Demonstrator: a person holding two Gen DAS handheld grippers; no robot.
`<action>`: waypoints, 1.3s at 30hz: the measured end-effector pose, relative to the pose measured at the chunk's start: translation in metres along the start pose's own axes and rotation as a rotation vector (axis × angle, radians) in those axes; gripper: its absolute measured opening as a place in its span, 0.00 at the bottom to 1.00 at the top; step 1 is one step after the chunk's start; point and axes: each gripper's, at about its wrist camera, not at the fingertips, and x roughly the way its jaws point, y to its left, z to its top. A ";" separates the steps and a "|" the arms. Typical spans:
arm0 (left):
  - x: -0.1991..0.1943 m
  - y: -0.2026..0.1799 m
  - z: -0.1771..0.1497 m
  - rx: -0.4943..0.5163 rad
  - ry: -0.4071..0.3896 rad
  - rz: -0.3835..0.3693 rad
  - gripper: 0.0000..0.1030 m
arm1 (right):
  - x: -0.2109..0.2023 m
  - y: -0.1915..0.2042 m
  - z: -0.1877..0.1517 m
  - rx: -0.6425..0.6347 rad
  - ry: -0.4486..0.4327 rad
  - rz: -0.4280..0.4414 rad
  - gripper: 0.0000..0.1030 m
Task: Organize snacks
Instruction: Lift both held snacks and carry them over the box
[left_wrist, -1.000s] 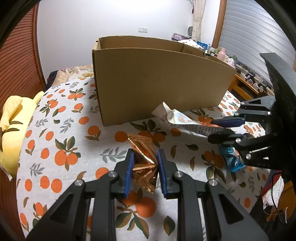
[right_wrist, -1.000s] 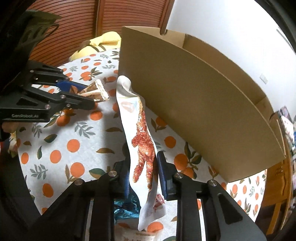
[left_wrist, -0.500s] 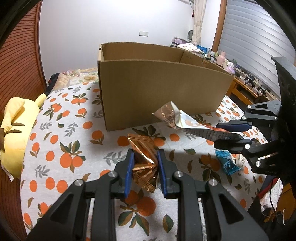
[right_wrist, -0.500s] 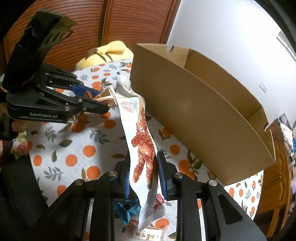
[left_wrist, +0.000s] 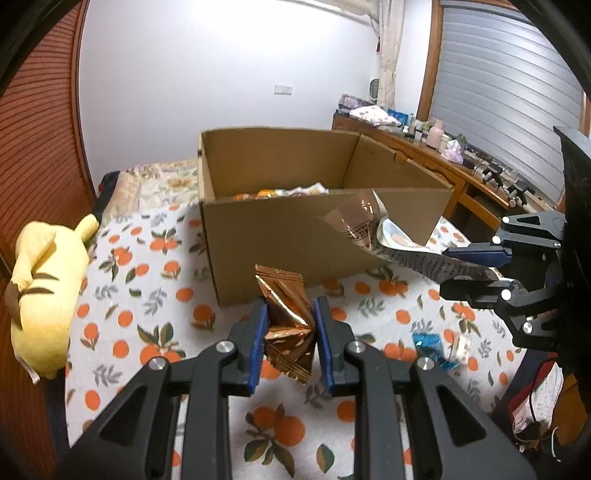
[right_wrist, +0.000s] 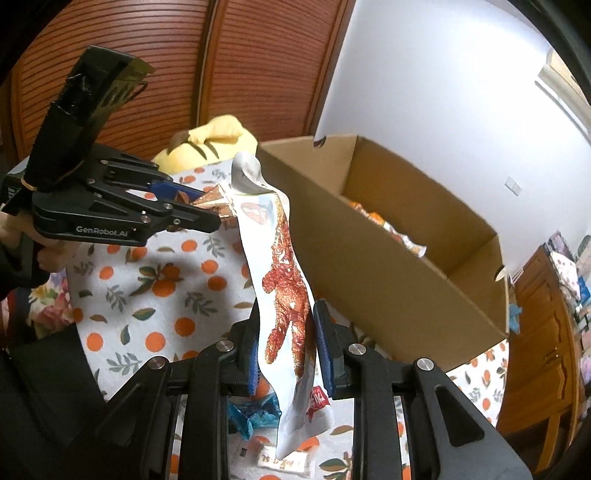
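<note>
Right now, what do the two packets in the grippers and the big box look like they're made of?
Copper packet in the left gripper: likely metallised foil film, with mirror-like glints and sharp creases. Long white packet in the right gripper: probably printed plastic film, glossy and hanging limp; its back looks silvery from the left wrist view. Box: brown cardboard, matte, with raw cut edges.

Both wrist cams look fwd/down along their claws, close-up; both share the cardboard box (left_wrist: 295, 236) (right_wrist: 388, 273).
</note>
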 end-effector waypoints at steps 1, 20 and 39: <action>-0.001 -0.001 0.003 0.003 -0.006 -0.001 0.21 | -0.003 -0.001 0.001 0.000 -0.004 -0.001 0.23; -0.009 -0.021 0.061 0.055 -0.076 -0.013 0.21 | -0.017 -0.035 0.043 0.024 -0.103 -0.113 0.23; 0.042 -0.015 0.109 0.020 -0.049 -0.005 0.22 | 0.009 -0.071 0.061 0.048 -0.071 -0.201 0.23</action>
